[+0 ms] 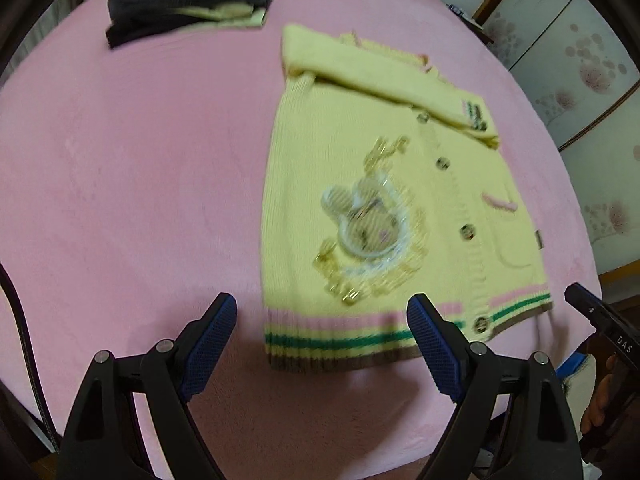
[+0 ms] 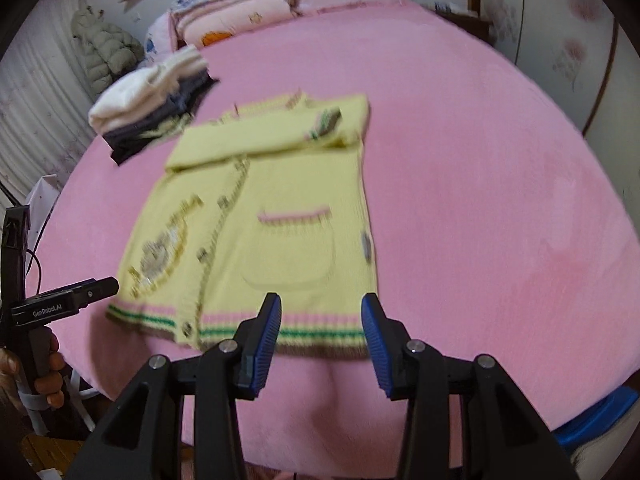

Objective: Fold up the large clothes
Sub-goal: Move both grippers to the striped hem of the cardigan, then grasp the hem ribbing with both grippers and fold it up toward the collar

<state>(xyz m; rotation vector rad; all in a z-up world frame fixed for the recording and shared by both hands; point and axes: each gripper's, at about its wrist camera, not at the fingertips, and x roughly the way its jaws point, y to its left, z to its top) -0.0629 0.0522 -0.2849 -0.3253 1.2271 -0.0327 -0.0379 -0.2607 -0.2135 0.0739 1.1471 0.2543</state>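
A yellow knit cardigan (image 1: 360, 184) lies flat on the pink bed, buttoned, with a bunny patch on its front and a striped hem toward me. Both sleeves are folded across its top. It also shows in the right wrist view (image 2: 280, 208) with its pocket in the middle. My left gripper (image 1: 322, 320) is open and empty, just above the hem's left part. My right gripper (image 2: 320, 320) is open and empty, over the hem's right part. Both views are blurred by motion.
The pink bedspread (image 1: 140, 180) covers the whole bed. A stack of folded clothes (image 1: 188, 0) sits at the far left, also in the right wrist view (image 2: 152, 104). Pillows and blankets (image 2: 236, 8) lie at the head. A wardrobe (image 1: 580, 60) stands to the right.
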